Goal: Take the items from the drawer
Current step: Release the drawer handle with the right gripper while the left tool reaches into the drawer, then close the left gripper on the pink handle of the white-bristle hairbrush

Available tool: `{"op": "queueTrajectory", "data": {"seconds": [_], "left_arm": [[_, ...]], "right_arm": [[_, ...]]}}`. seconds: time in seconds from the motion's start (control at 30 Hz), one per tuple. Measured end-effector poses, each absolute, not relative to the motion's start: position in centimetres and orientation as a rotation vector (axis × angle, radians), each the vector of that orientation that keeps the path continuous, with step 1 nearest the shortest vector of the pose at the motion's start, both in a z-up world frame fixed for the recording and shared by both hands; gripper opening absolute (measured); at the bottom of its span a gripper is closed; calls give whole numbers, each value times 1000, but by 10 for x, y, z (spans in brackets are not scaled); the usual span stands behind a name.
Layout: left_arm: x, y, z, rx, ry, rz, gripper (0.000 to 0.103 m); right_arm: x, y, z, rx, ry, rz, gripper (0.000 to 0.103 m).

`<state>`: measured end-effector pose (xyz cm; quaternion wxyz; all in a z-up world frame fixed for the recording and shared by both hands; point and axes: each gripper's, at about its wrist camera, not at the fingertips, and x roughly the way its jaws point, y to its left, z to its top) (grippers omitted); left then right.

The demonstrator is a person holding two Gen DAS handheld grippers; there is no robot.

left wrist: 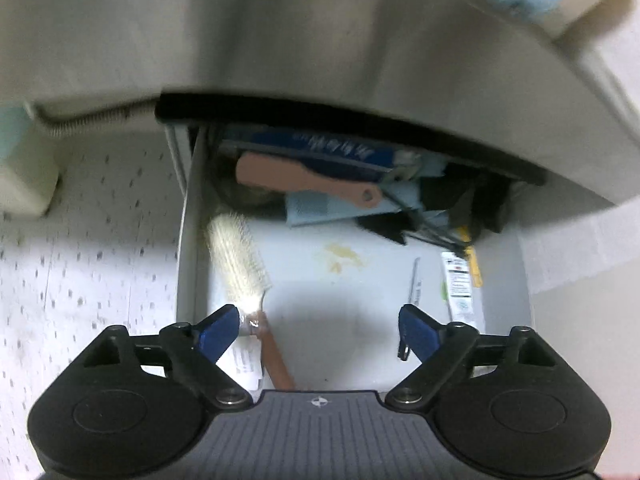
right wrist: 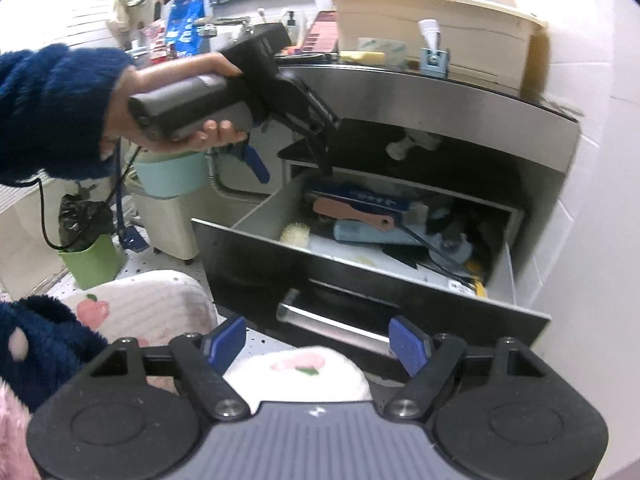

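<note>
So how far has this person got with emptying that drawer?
Barely started, by the look of it. Done: the drawer is pulled open. In hand: the left gripper points down into it, jaws apart around nothing, its left pad beside the round hairbrush. The right gripper hangs outside, empty. Left: the hairbrush, pink brush, blue box and dark clutter at the back all lie inside.

We saw a cream-bristled brush (left wrist: 240, 258) with an orange handle, a pink paddle (left wrist: 304, 179), a blue box (left wrist: 320, 146), black drawer front (right wrist: 360, 276) and white speckled floor (left wrist: 100, 220).
</note>
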<state>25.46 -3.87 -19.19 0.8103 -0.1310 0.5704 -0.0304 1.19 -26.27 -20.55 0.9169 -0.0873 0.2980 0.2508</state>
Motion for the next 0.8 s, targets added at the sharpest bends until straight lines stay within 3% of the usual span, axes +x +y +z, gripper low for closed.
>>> {"op": "queueTrajectory", "data": {"seconds": [0.17, 0.37, 0.5, 0.8], "left_arm": [[278, -44, -234, -335, 1345, 12, 56], [301, -37, -273, -382, 1404, 167, 42], [311, -36, -292, -358, 1441, 233, 38], [327, -37, -313, -270, 1449, 348, 41]], "right_arm": [[1, -274, -211, -109, 605, 496, 78], [-6, -282, -218, -77, 611, 489, 78], [-7, -287, -221, -53, 619, 478, 78], [-5, -287, -222, -32, 609, 478, 78]]}}
